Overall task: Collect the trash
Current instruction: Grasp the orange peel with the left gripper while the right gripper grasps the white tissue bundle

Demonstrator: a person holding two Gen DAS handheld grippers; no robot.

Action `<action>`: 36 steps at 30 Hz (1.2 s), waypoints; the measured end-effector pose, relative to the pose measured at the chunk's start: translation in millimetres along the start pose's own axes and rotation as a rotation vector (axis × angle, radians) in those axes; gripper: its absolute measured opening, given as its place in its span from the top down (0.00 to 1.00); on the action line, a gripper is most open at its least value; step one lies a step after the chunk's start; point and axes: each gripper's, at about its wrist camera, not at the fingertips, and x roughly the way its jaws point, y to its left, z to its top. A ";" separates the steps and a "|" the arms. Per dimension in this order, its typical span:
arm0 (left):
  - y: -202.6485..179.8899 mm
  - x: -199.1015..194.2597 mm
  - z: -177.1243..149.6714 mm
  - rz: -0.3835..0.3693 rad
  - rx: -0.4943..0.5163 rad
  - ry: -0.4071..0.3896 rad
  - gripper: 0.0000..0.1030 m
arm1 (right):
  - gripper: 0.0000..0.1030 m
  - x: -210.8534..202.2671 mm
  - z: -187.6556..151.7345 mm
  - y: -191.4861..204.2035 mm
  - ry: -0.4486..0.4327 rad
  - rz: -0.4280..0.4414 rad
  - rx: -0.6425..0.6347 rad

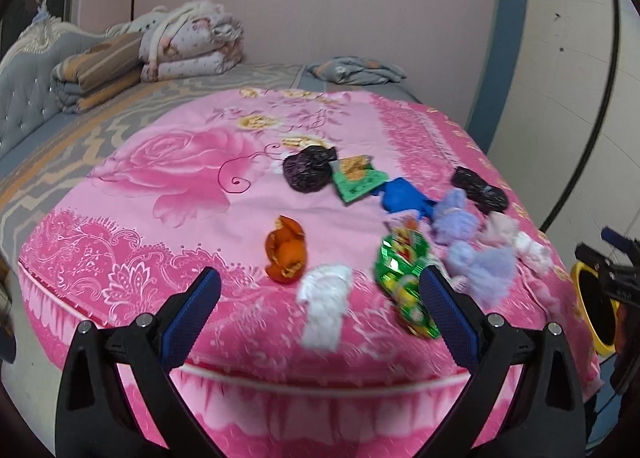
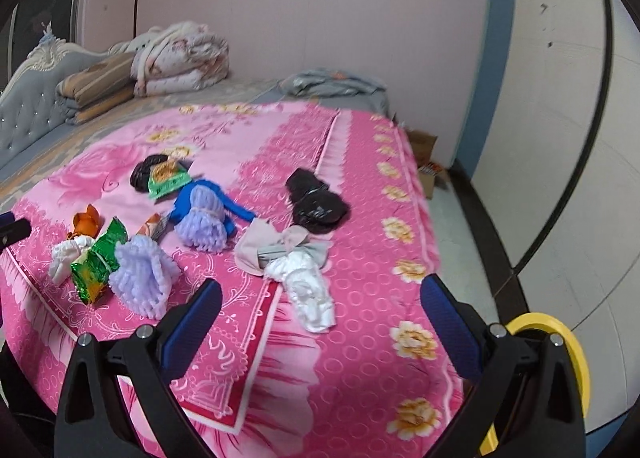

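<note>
Partly hidden: yellow bin [image 2: 576, 358] behind right tool [image 2: 321, 298].

No legible text or labels

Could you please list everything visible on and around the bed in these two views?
Black bags: two, black, mid-spread and toward the far right.
Snack wrappers: two, green, one near the front edge, one against a black bag.
Foam nets: two, lilac, front cluster.
Blue piece: one, behind a net.
Orange peel: one, orange, centre.
White wads: two.
Spread: one, pink.
Folded quilts: stack, by the headboard.
Bin: one, yellow-rimmed, right of the bed.
Left gripper, right gripper: both open, empty.
</note>
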 end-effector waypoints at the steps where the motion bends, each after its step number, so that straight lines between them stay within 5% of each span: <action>1: 3.9 6.3 2.7 0.004 -0.010 0.008 0.08 | 0.07 6.9 1.9 1.5 0.010 0.009 -0.005; 21: 47.1 122.2 28.3 0.003 -0.076 0.147 0.09 | 0.13 109.1 14.1 3.2 0.181 0.098 0.025; 28: 39.9 147.0 20.6 -0.051 -0.058 0.204 0.36 | 0.23 123.8 6.2 3.9 0.214 0.111 0.018; 36: 44.5 160.2 19.0 -0.066 -0.084 0.224 0.50 | 0.38 127.6 -5.0 -7.7 0.256 0.181 0.086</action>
